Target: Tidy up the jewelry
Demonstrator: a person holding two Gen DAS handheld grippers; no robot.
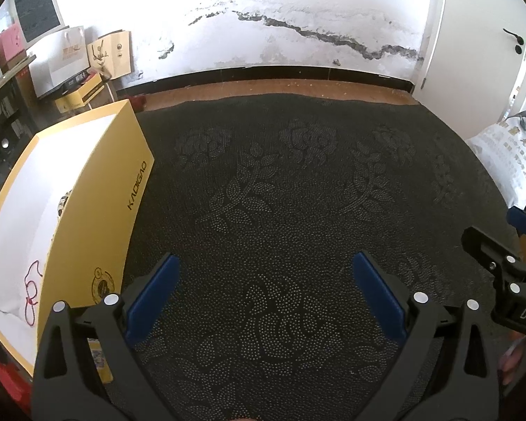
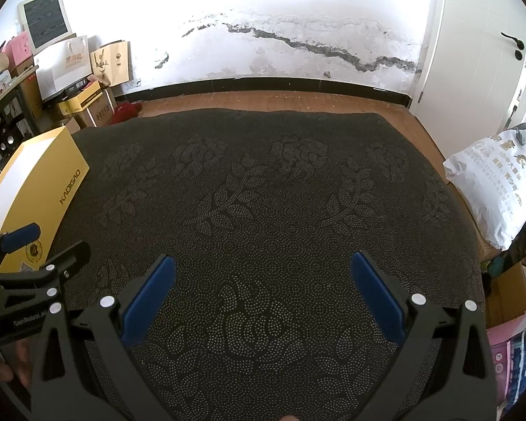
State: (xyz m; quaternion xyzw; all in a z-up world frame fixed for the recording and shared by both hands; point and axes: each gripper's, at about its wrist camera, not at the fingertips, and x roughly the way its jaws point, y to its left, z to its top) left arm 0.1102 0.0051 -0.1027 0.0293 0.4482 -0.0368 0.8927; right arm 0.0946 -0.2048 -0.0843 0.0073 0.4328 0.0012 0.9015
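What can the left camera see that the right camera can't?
Only the left wrist view looks into the yellow box: a red string lies on its white inside, and a beaded piece peeks over the wall.

Only the right wrist view shows the whole white bag and the pink packages.

Both show the dark flowered cloth, cracked wall, white door, and the open left gripper and right gripper.

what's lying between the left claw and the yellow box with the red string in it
Nothing: in the left wrist view only bare dark mat separates the left claw from the yellow box.
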